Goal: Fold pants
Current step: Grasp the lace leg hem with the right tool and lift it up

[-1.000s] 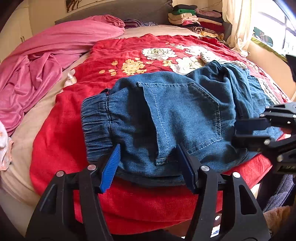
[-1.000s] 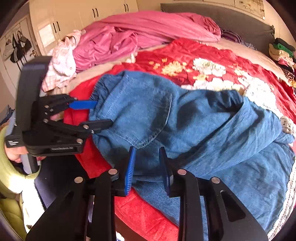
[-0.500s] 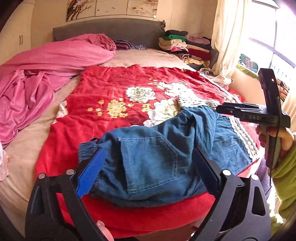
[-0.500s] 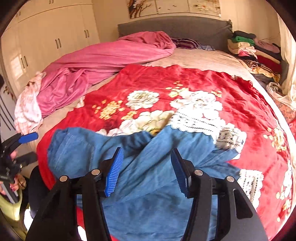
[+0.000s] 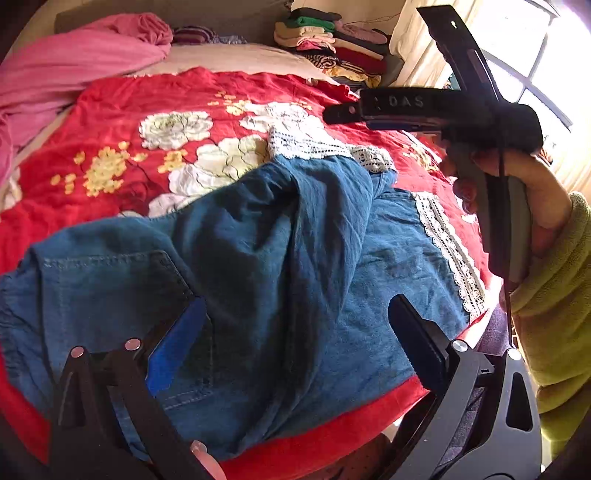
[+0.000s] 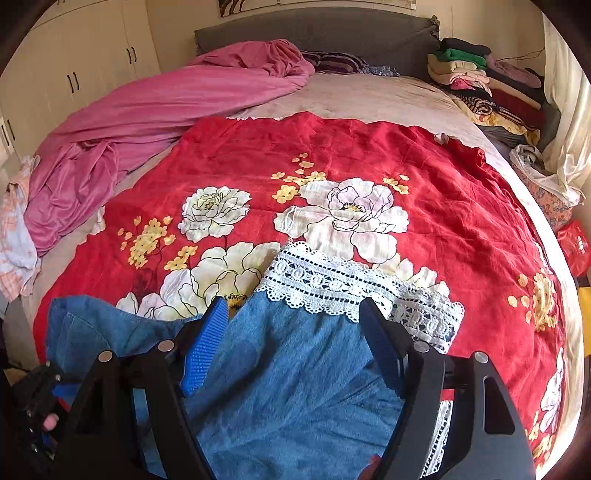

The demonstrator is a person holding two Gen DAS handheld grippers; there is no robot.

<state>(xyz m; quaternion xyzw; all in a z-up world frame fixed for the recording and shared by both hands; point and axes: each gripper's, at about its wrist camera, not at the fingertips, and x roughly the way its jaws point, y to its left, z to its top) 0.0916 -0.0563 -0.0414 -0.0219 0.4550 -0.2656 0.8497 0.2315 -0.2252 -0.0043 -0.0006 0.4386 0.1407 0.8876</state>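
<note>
Denim pants w/ lace cuffs lie rumpled on red floral blanket, bed's near edge. Left gripper released, wide; right gripper jaws just been opening, nothing pinched. Between folds; next needs regrasp at lace cuffs

Each wrist camera looked forward and steeply down along its own fingers, close over the pants at the bed's near edge. Both views shared the red floral cover and the headboard beyond.
</note>
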